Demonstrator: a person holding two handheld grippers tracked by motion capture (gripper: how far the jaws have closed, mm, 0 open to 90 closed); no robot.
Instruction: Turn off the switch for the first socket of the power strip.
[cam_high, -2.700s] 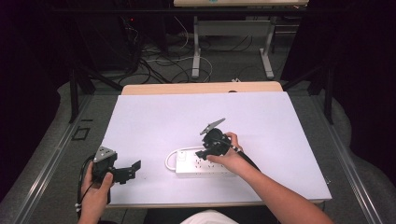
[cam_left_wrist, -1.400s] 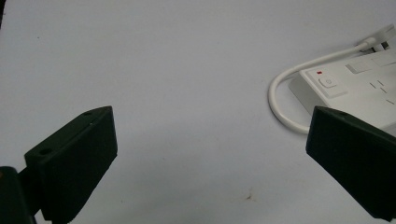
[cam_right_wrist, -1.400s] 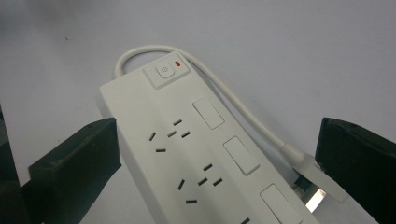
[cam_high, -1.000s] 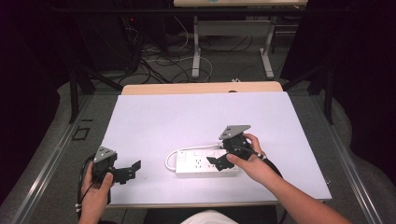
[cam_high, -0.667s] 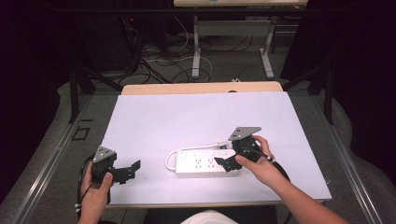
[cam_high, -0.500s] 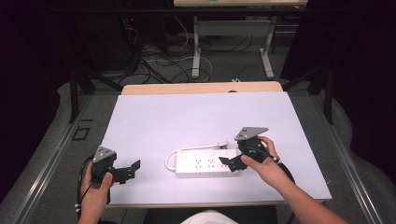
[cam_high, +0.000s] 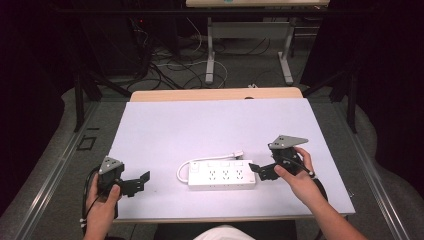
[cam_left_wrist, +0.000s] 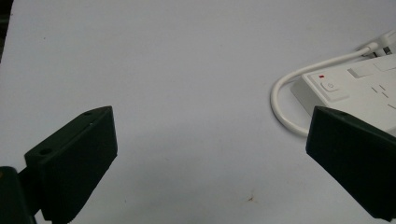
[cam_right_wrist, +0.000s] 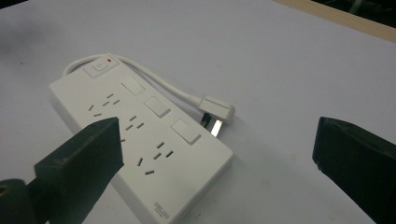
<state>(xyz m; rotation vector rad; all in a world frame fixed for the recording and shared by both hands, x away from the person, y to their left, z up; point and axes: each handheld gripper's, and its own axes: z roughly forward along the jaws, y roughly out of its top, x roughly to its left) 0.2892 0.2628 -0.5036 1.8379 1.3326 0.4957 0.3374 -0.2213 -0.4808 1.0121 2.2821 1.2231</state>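
Observation:
A white power strip (cam_high: 220, 175) lies flat near the table's front edge, its short cord (cam_high: 183, 169) looping round the left end and its plug (cam_high: 236, 154) resting just behind it. My right gripper (cam_high: 262, 171) is held just off the strip's right end, open, with nothing between the jaws. In the right gripper view the power strip (cam_right_wrist: 140, 135) and plug (cam_right_wrist: 217, 112) lie ahead of the wide-open right gripper (cam_right_wrist: 219, 149). My left gripper (cam_high: 136, 183) sits at the front left, open and empty. The left gripper view has the strip's switch end (cam_left_wrist: 359, 88) ahead of my left gripper (cam_left_wrist: 212, 135).
The white table top (cam_high: 210, 125) has free room behind and to both sides of the strip. A wooden edge (cam_high: 215, 94) runs along its far side. Cables and desk legs (cam_high: 210, 55) are on the floor beyond.
My right gripper has moved rightward from above the strip's middle to just past its right end. The left gripper and the strip have stayed in place.

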